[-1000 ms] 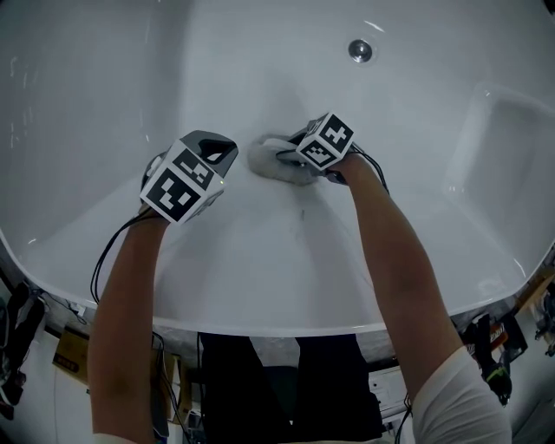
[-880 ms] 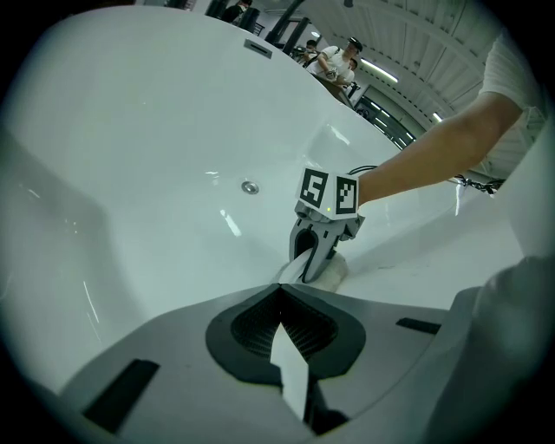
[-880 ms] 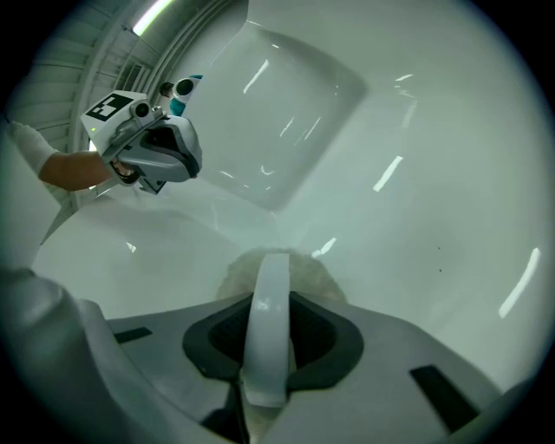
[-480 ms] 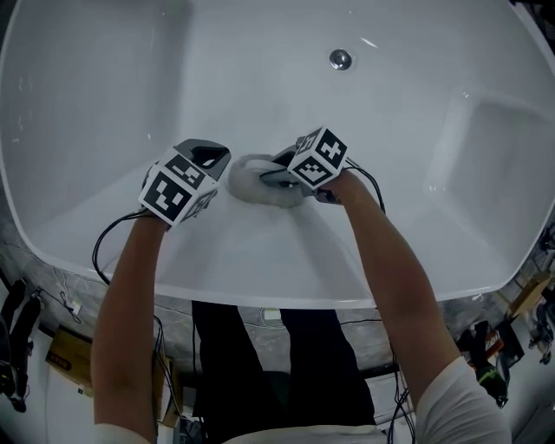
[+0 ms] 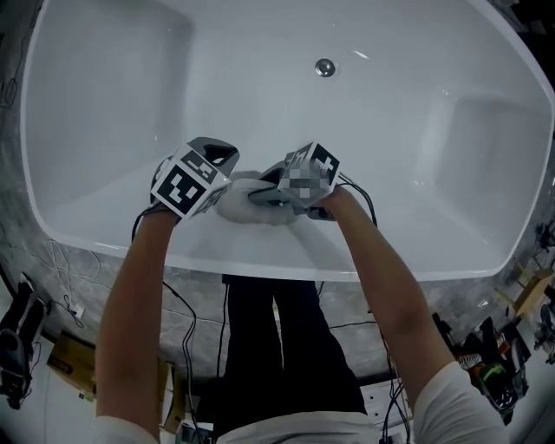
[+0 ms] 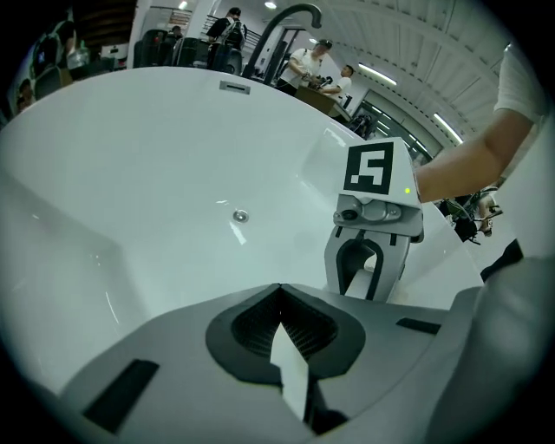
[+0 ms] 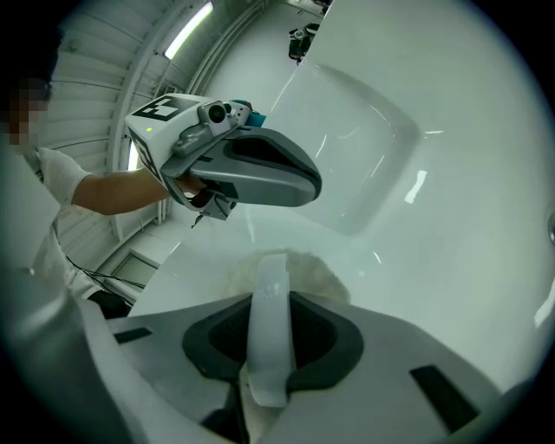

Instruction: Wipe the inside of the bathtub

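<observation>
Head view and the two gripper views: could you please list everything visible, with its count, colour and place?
Large smooth white bathtub: one, white, fills the head view.
Round metal drain: one, silver, inside the tub, on the side far from the person.
Fluffy white scrubbing pad with a handle: one, white, on the near inner wall, between the grippers.
Curved dark tap: one, dark, beyond the far rim.
Thin cables: several, dark, on the floor outside the tub.
Left gripper: one, grey, jaws together, empty, beside the pad.
Right gripper: one, grey, jaws closed on the pad's handle.
Forearms: two, bare, reaching over the near rim.
</observation>
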Motion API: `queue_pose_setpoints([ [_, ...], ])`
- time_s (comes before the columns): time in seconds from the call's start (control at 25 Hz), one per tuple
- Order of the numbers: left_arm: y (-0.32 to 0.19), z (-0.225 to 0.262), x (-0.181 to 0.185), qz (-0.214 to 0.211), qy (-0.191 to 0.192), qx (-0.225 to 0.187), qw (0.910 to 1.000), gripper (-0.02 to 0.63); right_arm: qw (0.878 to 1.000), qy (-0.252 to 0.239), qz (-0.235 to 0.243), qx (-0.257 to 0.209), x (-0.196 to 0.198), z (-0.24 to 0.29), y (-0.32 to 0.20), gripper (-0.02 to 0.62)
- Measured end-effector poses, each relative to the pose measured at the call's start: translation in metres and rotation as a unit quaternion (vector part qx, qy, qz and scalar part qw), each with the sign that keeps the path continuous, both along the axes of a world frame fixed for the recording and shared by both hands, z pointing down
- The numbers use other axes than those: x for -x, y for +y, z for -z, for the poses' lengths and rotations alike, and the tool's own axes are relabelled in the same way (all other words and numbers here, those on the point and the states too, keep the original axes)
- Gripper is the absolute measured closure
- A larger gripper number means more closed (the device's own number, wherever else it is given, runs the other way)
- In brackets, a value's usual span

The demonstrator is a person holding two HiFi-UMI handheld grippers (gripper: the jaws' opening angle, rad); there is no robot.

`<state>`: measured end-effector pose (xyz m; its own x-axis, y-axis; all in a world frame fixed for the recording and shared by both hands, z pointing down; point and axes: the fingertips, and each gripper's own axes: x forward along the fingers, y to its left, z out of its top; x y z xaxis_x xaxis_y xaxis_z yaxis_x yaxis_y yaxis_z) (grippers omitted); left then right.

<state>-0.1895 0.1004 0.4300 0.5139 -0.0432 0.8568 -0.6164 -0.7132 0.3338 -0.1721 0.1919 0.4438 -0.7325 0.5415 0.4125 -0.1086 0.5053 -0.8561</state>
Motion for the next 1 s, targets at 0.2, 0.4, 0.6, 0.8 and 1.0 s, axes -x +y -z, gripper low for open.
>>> queue_pose_setpoints([
  [0.2, 0.005, 0.012, -0.007, -0.022, 0.011, -0.006, 0.9997, 0.6, 1.0, -0.03, 0.008, 0.001, 0.003, 0.047, 0.015, 0.505],
  [0.4, 0.011, 0.02, -0.013, -0.041, 0.022, -0.006, 0.9989, 0.6, 0.998, -0.066, 0.0, -0.007, 0.0, 0.093, 0.025, 0.505],
  [0.6, 0.011, 0.018, -0.021, -0.05, 0.034, -0.001, 0.9982, 0.6, 0.997, -0.08, 0.01, -0.005, -0.011, 0.116, 0.034, 0.505],
  [0.8, 0.011, 0.021, -0.044, -0.063, 0.047, 0.0, 0.9969, 0.6, 0.997, -0.078, 0.014, 0.007, -0.044, 0.124, 0.038, 0.505],
  [1.0, 0.02, 0.02, -0.06, -0.075, 0.05, 0.007, 0.9959, 0.6, 0.998, -0.067, 0.003, 0.015, -0.075, 0.125, 0.038, 0.505],
])
